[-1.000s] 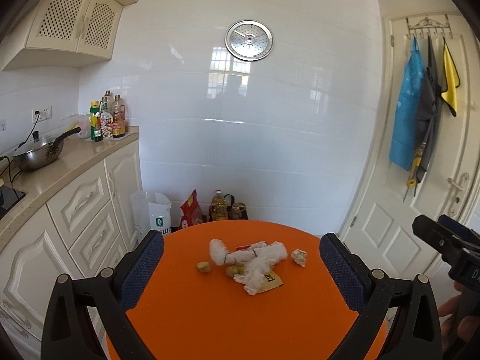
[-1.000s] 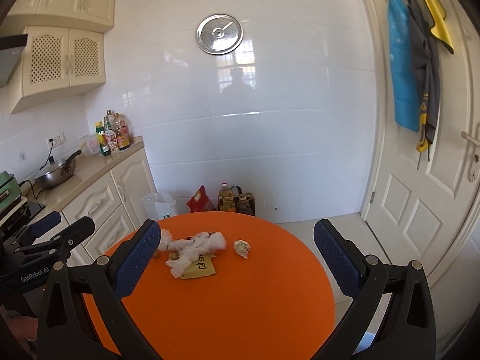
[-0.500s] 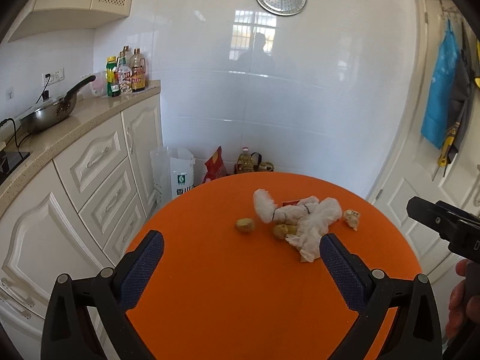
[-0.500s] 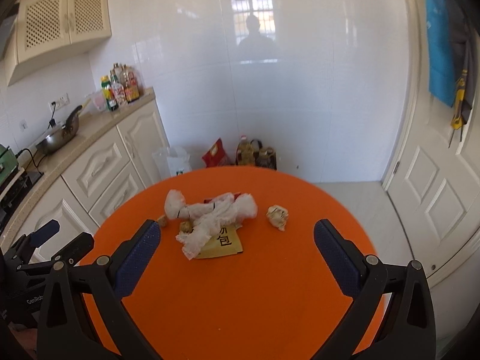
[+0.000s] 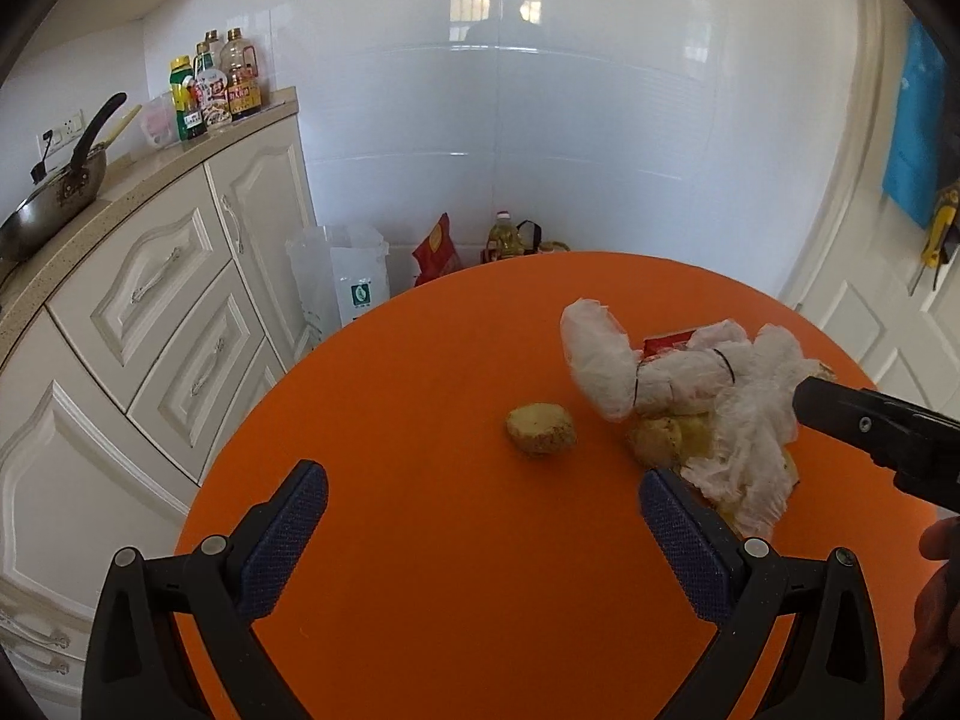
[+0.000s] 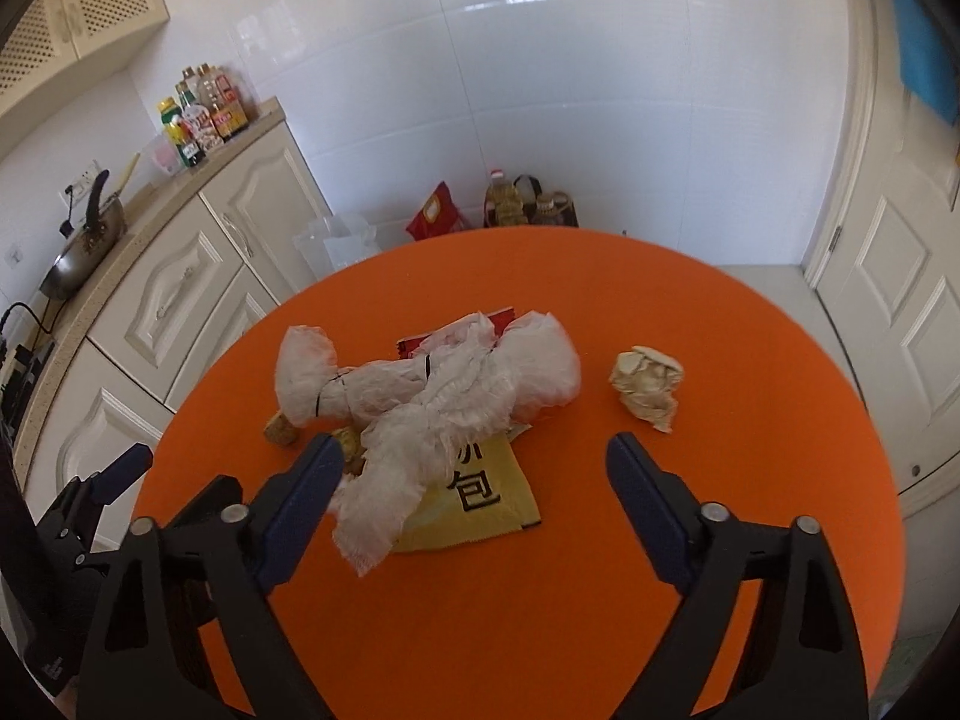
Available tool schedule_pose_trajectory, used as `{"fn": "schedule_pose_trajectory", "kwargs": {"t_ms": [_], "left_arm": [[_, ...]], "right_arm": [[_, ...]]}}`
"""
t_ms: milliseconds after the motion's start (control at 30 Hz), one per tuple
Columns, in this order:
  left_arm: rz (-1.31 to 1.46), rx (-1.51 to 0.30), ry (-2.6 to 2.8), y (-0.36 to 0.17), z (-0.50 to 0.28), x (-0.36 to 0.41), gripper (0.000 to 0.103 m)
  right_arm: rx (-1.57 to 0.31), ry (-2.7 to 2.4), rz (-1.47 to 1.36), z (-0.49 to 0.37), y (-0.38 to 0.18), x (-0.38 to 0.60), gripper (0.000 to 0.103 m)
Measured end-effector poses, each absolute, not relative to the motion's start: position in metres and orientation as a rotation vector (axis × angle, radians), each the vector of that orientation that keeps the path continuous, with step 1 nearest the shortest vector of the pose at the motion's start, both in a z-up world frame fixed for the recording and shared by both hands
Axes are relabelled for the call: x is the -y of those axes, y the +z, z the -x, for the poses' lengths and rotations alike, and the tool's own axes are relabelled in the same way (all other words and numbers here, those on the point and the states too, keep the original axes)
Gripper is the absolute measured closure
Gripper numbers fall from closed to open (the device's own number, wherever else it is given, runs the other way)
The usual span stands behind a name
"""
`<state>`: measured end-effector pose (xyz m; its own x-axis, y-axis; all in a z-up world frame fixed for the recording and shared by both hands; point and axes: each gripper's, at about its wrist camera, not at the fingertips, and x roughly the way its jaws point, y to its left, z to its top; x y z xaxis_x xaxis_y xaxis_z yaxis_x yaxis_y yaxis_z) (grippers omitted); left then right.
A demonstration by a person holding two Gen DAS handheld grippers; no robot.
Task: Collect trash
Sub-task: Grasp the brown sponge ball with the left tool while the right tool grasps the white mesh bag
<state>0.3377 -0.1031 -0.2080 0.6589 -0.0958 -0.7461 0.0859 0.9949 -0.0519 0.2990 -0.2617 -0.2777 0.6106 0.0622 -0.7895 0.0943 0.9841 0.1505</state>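
A round orange table [image 6: 600,570] is seen from both wrist cameras. The left gripper [image 5: 483,516] is held wide open above the table's left part, nothing between its fingers; a small brown lump [image 5: 540,428] lies ahead of it, nearer the table's middle. The right gripper [image 6: 474,474] is likewise held wide open and empty, poised over the near side of a trash pile at the table's middle.

The pile is made up of a crumpled white plastic bag [image 6: 432,387], tied with thin black bands, draped over a yellow packet [image 6: 480,504] printed with black characters. A red wrapper [image 6: 504,319] shows at the pile's far edge, partly covered by the bag. Small brown scraps [image 6: 281,431] lie touching the pile's left side, just beside the right gripper's left finger. A crumpled beige wad [image 6: 647,384] lies apart from the pile, toward the table's right edge.

In the left view the right gripper's dark body is seen reaching in from the right, over the bag [image 5: 708,384].

Beyond the table, cream cabinets [image 5: 174,312] run along the left wall, with a wok [image 5: 48,204] and bottles [image 5: 210,90] on the counter. A white bag [image 5: 342,276] and oil bottles [image 6: 516,198] stand on the floor by the tiled wall.
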Motion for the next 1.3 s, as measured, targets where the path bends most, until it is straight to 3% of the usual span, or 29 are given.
{"fn": "schedule_pose_trajectory", "kwargs": {"t_ms": [167, 267, 333, 367, 433, 500, 767, 967, 1300], "left_arm": [[-0.020, -0.882, -0.119, -0.227, -0.398, 0.133, 0.002], [-0.031, -0.900, -0.138, -0.238, -0.429, 0.149, 0.003], [-0.024, -0.913, -0.158, -0.245, -0.446, 0.152, 0.010], [-0.012, -0.931, -0.172, -0.250, -0.458, 0.157, 0.020], [-0.013, -0.928, -0.170, -0.252, -0.469, 0.157, 0.023], [0.002, -0.917, -0.171, -0.251, -0.483, 0.159, 0.040], [0.079, -0.920, -0.192, -0.252, -0.537, 0.158, 0.083], [0.093, -0.911, -0.194, -0.255, -0.579, 0.164, 0.083], [0.116, -0.871, -0.197, -0.249, -0.575, 0.150, 0.083]], "right_arm": [[-0.969, -0.012, -0.232, -0.324, -0.301, 0.263, 0.028], [-0.982, -0.013, -0.238, -0.331, -0.310, 0.265, 0.055], [-0.975, -0.009, -0.248, -0.329, -0.310, 0.270, 0.070], [-0.975, 0.003, -0.254, -0.328, -0.311, 0.274, 0.075], [-0.975, 0.009, -0.252, -0.322, -0.313, 0.280, 0.077], [-0.969, 0.011, -0.251, -0.318, -0.311, 0.284, 0.078], [-0.937, 0.031, -0.244, -0.297, -0.301, 0.292, 0.079], [-0.918, 0.045, -0.242, -0.281, -0.291, 0.295, 0.079], [-0.888, 0.036, -0.248, -0.252, -0.276, 0.301, 0.079]]}}
